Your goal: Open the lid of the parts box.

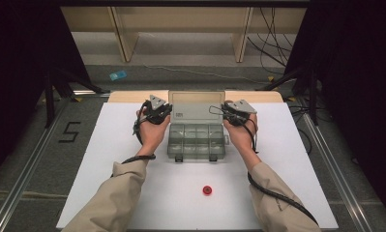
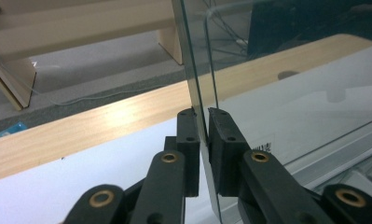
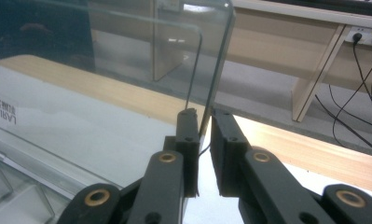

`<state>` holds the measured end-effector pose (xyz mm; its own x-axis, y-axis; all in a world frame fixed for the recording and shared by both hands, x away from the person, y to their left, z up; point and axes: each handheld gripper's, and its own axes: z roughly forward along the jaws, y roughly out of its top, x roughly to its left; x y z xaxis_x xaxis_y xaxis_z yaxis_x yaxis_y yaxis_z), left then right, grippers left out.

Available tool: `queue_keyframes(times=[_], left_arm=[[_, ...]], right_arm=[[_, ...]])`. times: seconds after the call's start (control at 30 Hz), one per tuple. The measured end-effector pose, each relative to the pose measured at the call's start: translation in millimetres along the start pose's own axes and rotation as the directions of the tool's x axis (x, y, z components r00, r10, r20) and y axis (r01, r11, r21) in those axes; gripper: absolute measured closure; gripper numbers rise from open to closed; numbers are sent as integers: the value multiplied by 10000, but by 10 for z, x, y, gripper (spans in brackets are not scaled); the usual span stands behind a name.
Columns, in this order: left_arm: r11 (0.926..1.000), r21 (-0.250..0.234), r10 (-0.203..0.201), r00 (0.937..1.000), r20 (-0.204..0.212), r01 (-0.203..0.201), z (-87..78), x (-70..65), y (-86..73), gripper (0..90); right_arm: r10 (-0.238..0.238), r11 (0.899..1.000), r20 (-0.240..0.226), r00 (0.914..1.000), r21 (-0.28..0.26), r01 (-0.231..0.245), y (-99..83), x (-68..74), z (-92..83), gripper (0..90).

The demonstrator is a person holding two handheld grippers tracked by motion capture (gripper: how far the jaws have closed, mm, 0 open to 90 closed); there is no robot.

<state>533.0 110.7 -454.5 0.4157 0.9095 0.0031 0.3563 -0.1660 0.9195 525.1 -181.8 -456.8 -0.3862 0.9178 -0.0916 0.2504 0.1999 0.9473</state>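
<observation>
A red cap is lying nearest on the worktop. Beyond it, the left hand-held gripper and right hand-held gripper are each pinching a side edge of the clear box's upright lid, its long axis running between them.

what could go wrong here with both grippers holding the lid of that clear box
Each grip is shallow. The left gripper and right gripper pinch only the thin side edges of the clear lid, so the smooth plastic might slip out and drop.

The organizer box sits unanchored on the white board. An uneven pull from one hand could twist the lid or drag the box.
</observation>
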Motion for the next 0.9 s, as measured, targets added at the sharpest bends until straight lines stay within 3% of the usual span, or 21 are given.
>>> queue_keyframes(times=[0.3,0.4,0.5,0.57,0.67,0.8,0.9], left_arm=[[9981,619,31,9999,-141,-22,91,15,-87,787],[9975,700,7,9999,-103,1,94,15,-96,754],[9970,767,41,10000,74,-46,66,-2,-74,668],[9973,711,151,9996,255,-169,24,-21,-51,581],[9978,651,59,9977,678,-103,-72,-41,-31,445],[9941,1021,247,9937,1091,-360,-238,-84,-38,225],[9932,1085,270,9895,1419,-427,-390,-113,-61,149]], right_arm=[[-247,9987,119,9996,443,242,-73,-29,33,748],[11,9985,26,10000,546,-12,-88,-25,35,703],[119,9975,-136,9998,698,-109,-83,-49,16,602],[435,9955,-371,9984,863,-402,-74,-60,-12,506],[531,9923,-800,9954,1159,-436,-70,-77,-70,362],[657,9882,-1142,9913,1454,-487,-82,-66,-178,267],[739,9845,-1399,9874,1683,-498,-63,-46,-315,224]])
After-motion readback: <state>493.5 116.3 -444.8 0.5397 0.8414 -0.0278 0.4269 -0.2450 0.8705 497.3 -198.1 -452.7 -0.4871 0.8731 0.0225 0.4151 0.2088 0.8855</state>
